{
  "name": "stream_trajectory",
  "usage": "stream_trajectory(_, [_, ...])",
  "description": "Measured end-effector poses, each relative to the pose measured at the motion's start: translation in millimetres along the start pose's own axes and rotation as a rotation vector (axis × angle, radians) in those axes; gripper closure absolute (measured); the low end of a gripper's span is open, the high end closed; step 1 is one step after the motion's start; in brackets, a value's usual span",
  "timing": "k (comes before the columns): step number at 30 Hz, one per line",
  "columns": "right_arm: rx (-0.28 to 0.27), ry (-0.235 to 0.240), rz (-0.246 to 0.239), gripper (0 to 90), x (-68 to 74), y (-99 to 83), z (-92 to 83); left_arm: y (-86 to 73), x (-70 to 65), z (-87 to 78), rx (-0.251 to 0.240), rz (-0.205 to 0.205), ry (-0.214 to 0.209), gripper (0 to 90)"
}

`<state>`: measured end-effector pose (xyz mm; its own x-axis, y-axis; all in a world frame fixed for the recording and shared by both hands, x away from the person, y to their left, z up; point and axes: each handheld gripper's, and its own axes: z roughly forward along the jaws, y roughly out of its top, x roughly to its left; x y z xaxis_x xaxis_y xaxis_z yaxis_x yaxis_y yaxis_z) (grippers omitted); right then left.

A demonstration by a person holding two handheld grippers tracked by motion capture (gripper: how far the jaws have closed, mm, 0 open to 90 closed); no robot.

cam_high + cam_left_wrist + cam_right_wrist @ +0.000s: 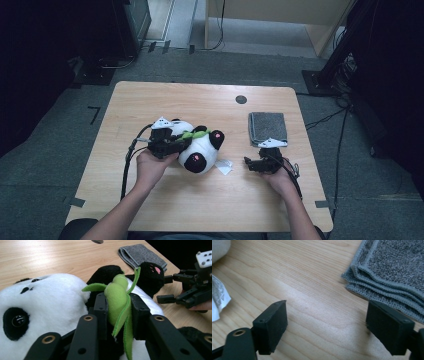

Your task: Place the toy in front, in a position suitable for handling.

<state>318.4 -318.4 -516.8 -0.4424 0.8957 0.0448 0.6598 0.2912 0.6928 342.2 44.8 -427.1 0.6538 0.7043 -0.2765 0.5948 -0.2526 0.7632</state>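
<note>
A: What is gripped by the left gripper?

B: The green felt bamboo sprig of the black-and-white plush panda is pinched between its nearly closed jaws. The panda is seen lying near the middle of the light wooden table.

A: And the right gripper?

B: Its jaws are spread wide with nothing held, bare wood between them. The folded grey terry towel is found at one o'clock from it, the panda at nine o'clock.

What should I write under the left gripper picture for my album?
Left gripper pinching the green felt leaf on a plush panda lying on a wooden table.
</note>
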Motion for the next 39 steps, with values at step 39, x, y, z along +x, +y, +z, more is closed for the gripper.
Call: stream_trajectory(39, [-0.12,0.051,0.017,43.4,21.6,30.3,-28.0,-16.2,101.2,-50.1,-0.014,0.109,-0.015,38.7])
